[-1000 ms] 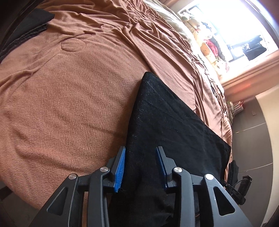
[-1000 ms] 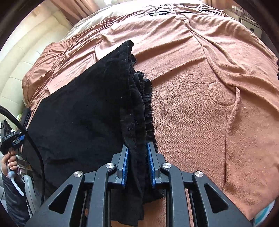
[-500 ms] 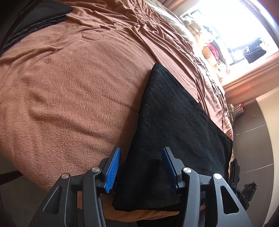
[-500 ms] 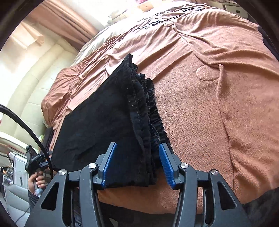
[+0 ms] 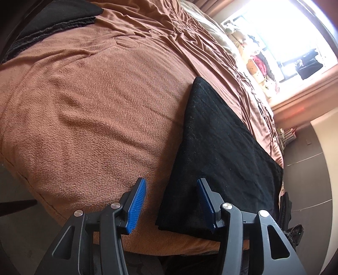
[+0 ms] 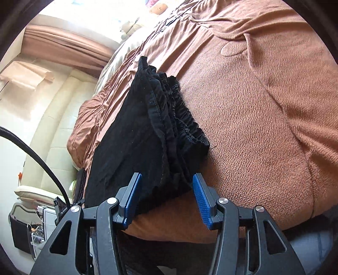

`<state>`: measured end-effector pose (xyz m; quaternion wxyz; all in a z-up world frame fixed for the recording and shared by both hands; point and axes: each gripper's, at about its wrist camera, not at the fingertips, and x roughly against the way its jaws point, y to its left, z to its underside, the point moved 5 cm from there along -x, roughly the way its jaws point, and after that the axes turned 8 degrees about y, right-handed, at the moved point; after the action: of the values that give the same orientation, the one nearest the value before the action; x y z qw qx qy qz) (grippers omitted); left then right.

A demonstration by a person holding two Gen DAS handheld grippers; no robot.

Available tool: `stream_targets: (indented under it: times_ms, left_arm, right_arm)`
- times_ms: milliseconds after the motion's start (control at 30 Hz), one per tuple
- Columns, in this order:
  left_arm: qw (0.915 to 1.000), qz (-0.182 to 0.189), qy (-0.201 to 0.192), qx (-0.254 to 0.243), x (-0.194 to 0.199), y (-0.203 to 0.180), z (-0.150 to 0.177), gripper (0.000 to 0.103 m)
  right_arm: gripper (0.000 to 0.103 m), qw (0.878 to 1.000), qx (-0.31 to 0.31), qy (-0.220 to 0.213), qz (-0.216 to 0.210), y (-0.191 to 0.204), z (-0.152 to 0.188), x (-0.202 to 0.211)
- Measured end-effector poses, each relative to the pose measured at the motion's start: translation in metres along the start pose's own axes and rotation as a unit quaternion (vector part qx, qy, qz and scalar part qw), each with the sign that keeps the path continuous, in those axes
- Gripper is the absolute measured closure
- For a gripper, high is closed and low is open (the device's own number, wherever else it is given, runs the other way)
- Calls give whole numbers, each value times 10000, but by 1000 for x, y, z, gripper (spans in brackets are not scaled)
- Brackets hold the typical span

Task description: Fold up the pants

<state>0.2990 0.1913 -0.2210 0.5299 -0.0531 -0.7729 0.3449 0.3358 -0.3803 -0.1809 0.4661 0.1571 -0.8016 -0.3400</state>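
Pants (image 5: 221, 148) lay folded flat near the blanket's (image 5: 95, 105) front edge. Left gripper (image 5: 171, 203) and right gripper (image 6: 165, 198) had just been opening; both stood apart, holding nothing, straddling the pants' near corners.

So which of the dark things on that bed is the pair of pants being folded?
Start at the big bed under the brown fleece blanket. Near its close edge lies a flat black rectangle, the folded pants, with a gathered elastic waistband along one side. The other dark fabric lies far off at the bed's far corner, rumpled rather than squared.
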Motion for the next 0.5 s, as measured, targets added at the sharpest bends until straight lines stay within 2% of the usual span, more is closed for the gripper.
stream_targets:
  times_ms: [67, 100, 167, 433, 500]
  left_arm:
    - [10000, -4, 5, 21, -1, 1, 2, 50]
    - [10000, -12, 9, 26, -2, 1, 2, 51]
    - [10000, -40, 11, 35, -3, 0, 4, 50]
    - [9998, -213, 38, 12, -11, -6, 3, 50]
    - [9997, -228, 35, 26, -13, -7, 3, 47]
  right_arm:
    - [55, 9999, -115, 34, -115, -2, 0, -7]
    - [60, 9998, -116, 35, -182, 0, -1, -10]
    - [82, 9999, -27, -88, -75, 4, 0, -8]
    - [87, 9984, 263, -442, -220, 24, -4, 12]
    - [88, 9983, 264, -461, -219, 23, -10, 15]
